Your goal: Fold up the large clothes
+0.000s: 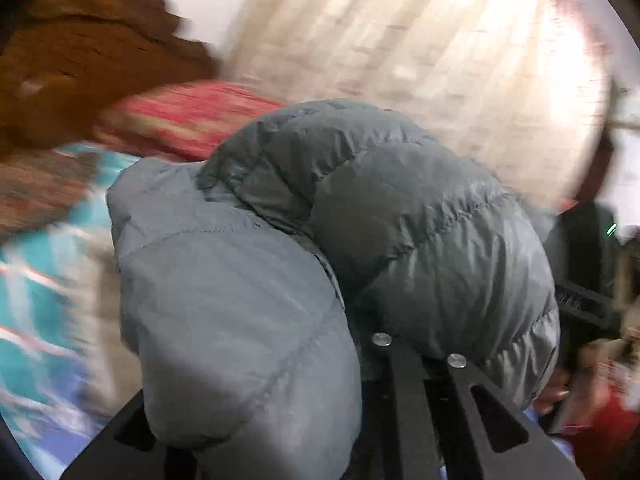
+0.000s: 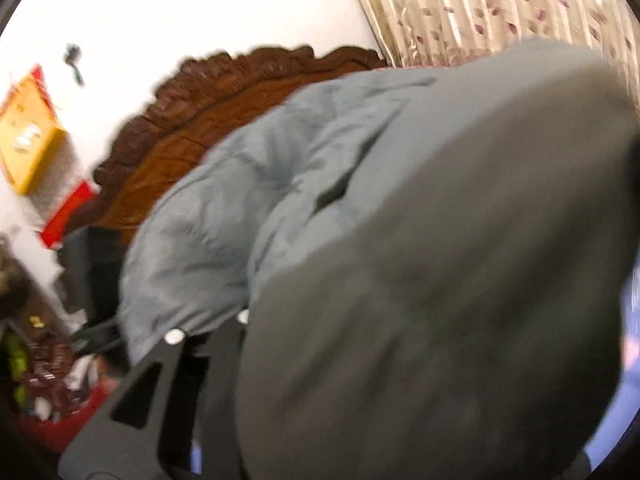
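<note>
A grey quilted puffer jacket [image 1: 360, 220] fills both views and hangs lifted above the bed. My left gripper [image 1: 404, 344] is shut on the jacket's fabric; its padding bulges over the black fingers [image 1: 404, 392] and hides the tips. In the right wrist view the same jacket [image 2: 420, 240] drapes over my right gripper [image 2: 208, 328], which is shut on its edge, with only the black fingers [image 2: 160, 368] and their silver screws showing. Both views are blurred by motion.
A bed with a teal patterned cover [image 1: 44, 280] and a red striped pillow [image 1: 188, 116] lies below left. A carved wooden headboard [image 2: 192, 120] stands behind. A floral curtain [image 2: 500, 4] hangs at the right. Cluttered items and a red bin [image 2: 60, 412] sit at lower left.
</note>
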A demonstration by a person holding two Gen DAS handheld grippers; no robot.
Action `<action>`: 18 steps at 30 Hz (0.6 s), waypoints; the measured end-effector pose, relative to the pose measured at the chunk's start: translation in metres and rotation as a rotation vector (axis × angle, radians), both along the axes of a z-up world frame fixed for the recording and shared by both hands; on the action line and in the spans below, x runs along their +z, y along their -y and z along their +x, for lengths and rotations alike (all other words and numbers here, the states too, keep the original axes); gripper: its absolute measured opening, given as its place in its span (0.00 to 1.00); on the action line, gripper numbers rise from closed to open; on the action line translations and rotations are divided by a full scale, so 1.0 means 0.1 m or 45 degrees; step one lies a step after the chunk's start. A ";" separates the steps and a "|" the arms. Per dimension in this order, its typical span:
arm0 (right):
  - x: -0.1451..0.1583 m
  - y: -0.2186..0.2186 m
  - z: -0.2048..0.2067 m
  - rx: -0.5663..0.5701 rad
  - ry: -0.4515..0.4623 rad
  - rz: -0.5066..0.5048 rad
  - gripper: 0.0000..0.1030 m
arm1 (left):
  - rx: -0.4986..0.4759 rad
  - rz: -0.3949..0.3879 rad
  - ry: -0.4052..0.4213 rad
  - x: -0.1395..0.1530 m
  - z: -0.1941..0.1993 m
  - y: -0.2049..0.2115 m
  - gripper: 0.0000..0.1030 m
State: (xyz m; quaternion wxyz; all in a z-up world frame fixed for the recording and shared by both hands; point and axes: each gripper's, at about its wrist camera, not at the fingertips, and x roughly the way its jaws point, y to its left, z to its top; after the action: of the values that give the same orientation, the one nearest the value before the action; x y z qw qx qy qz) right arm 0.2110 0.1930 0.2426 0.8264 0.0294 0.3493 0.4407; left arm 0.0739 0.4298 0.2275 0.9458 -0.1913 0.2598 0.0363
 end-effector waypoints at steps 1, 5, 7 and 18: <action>-0.08 -0.31 0.19 -0.064 0.036 -0.105 0.61 | 0.105 0.038 -0.045 -0.09 0.06 -0.19 0.49; -0.69 -1.06 0.88 -0.484 0.130 -0.487 0.85 | 0.420 0.124 -0.560 -1.06 0.58 -0.96 0.58; -0.89 -1.10 0.97 -0.616 0.095 -0.483 0.85 | 0.416 -0.006 -0.624 -1.40 0.60 -1.18 0.61; -0.92 -0.17 0.44 -0.667 0.090 -0.130 0.85 | 0.489 -0.125 -0.427 -1.15 0.08 -1.28 0.64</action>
State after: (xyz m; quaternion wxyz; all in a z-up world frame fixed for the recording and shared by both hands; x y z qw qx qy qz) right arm 0.2550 0.2098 0.1507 0.9244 0.0618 0.3223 0.1944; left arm 0.0816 0.5574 0.1123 0.8549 -0.2741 0.3734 0.2338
